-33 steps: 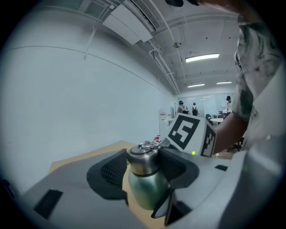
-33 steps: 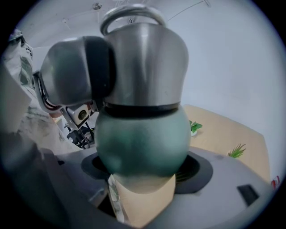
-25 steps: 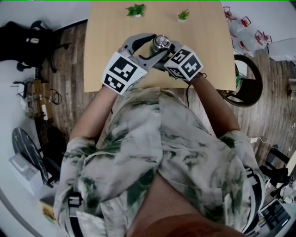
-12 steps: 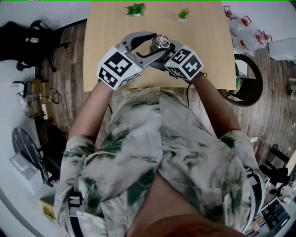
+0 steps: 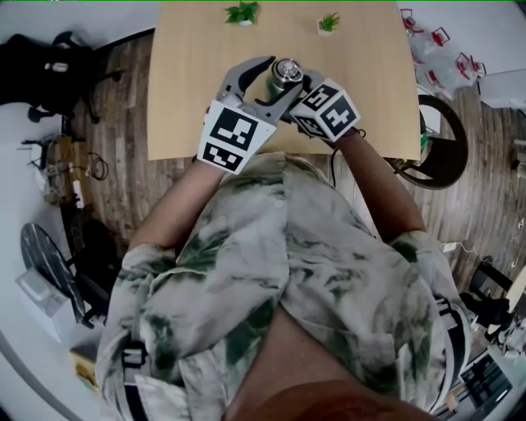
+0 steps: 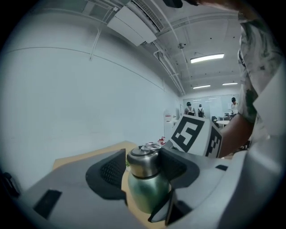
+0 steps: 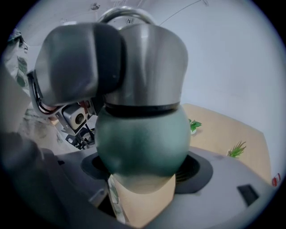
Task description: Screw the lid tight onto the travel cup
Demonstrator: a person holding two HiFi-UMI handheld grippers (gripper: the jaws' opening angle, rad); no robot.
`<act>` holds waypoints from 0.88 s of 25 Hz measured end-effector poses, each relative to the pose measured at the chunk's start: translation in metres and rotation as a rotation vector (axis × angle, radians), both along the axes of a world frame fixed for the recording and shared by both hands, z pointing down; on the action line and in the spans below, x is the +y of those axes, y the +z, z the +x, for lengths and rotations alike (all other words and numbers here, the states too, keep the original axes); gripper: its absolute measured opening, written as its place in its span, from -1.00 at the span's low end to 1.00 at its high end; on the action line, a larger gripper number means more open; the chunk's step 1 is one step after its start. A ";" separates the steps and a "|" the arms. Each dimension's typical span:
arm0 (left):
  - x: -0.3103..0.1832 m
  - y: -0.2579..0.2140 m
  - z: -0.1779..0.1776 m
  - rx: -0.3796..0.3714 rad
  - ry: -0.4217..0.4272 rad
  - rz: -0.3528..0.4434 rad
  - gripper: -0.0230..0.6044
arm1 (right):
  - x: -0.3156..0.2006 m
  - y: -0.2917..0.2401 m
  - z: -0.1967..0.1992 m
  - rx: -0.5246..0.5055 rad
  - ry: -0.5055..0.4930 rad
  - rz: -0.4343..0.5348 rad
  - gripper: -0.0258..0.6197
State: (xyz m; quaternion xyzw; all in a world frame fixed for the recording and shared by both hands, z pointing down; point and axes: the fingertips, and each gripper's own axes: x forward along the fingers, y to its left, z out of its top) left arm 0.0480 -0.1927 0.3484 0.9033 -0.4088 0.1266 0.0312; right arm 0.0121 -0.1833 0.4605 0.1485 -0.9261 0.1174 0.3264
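- A person's pale shirt with green blotches [image 5: 279, 271] fills the bottom of the head view, and both forearms reach forward over the near edge of a light wooden table [image 5: 189, 82].
- Each gripper carries a cube of black-and-white square markers, the left one's [image 5: 234, 136] beside the right one's [image 5: 331, 111]. The markers show coded blocks, not words.
- The right gripper [image 7: 143, 167] pinches the travel cup [image 7: 143, 138] low on its rounded green body, a dark pad pressed against each side.
- The cup is upright over the near half of the table, between the two grippers. Whether its base rests on the wood cannot be told.
- The left gripper [image 6: 144, 172] comes in from the left at the height of the steel lid [image 6: 144, 162]. Its jaws have just been opening and stand spread, with the lid between them and a gap at the left pad.
- A wire ring [image 6: 149, 146] lies on top of the lid.
- Two small green plants [image 5: 242, 16] [image 5: 328, 25] sit at the table's far edge, well apart from the cup.
- Dark plank floor [image 5: 123, 123] lies around the table.
- Far down the room, under strip lights [image 6: 206, 57], stand a few people [image 6: 194, 109] and a white panel with a red patch [image 6: 167, 118], its print too small to read.
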 end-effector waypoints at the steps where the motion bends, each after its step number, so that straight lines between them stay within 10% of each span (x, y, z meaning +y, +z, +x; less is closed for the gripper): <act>1: 0.000 0.000 -0.001 -0.001 -0.004 0.003 -0.13 | 0.000 0.000 -0.001 -0.001 -0.001 0.000 0.30; 18: 0.005 0.002 0.003 0.013 0.377 -0.019 -0.16 | 0.006 -0.002 0.002 0.000 -0.071 0.010 0.30; 22: 0.004 0.003 0.000 0.012 0.358 -0.025 -0.16 | 0.006 -0.001 0.001 0.007 -0.058 0.007 0.30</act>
